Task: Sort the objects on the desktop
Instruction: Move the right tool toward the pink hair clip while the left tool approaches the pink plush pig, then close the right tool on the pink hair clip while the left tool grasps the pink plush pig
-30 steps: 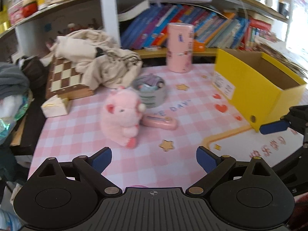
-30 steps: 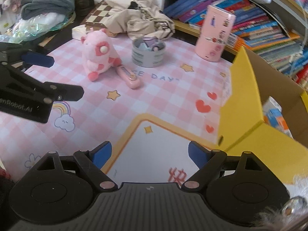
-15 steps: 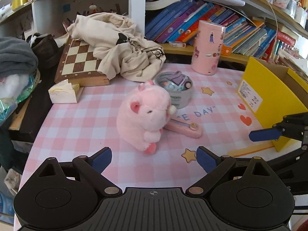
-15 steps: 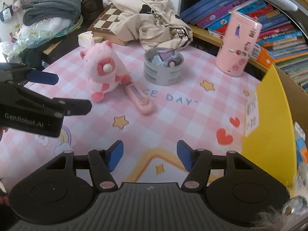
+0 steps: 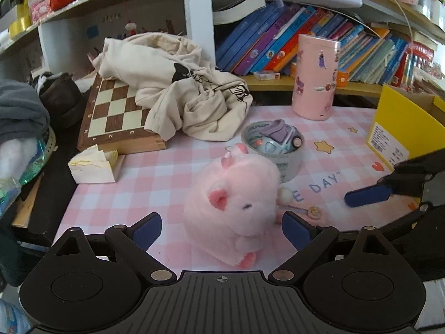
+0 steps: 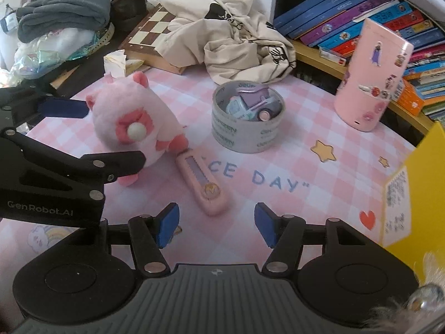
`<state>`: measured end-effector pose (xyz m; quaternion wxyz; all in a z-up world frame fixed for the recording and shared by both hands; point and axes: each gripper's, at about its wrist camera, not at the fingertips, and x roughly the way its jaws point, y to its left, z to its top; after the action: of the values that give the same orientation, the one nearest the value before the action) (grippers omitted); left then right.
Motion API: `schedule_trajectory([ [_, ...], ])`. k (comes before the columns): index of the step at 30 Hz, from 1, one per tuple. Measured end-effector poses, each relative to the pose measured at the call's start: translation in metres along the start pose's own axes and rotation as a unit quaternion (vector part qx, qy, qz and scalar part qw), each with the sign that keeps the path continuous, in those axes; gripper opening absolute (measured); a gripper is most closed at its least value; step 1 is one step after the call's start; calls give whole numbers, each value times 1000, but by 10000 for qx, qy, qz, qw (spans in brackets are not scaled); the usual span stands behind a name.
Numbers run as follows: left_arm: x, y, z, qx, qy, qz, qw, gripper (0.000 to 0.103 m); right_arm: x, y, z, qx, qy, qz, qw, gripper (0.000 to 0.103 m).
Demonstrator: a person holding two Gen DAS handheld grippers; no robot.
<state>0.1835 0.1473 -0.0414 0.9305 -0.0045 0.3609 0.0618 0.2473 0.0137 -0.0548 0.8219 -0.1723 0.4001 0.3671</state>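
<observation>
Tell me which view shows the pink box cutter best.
Right wrist view: the whole box cutter lies unobstructed on the mat. In the left wrist view only its end shows; the plush pig hides the rest.

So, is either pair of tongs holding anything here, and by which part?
Nothing is held. The left tongs stand open around the pink plush toy without pressing it; the right tongs, closing, are empty above the pink utility knife.

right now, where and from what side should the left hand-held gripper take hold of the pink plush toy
Probably across the pink plush toy at its round mid-body, coming from above and in front. It sits upright between the open pads of the left hand-held gripper, and the soft, wide body should squash into a grip.
</observation>
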Motion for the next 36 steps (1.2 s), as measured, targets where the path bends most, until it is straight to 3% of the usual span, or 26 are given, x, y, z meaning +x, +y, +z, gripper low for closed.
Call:
schedule_trajectory([
  [9, 26, 4, 8, -13, 100, -96, 9999, 94, 23, -2, 10, -109, -67, 169, 9998, 58],
  [16, 40, 10, 11, -82, 214, -332, 9992, 76, 34, -2, 16, -184, -78, 227, 9995, 54],
  [20, 43, 15, 13, -147, 249, -475, 9985, 72, 37, -1, 19, -198, -97, 249, 9994, 46],
  [24, 42, 20, 14, -217, 268, -562, 9978, 67, 36, 1, 20, -279, -71, 331, 9990, 25],
  [36, 9, 28, 18, -468, 51, -675, 9966, 64, 12, 0, 13, -81, 137, 266, 9995, 24],
])
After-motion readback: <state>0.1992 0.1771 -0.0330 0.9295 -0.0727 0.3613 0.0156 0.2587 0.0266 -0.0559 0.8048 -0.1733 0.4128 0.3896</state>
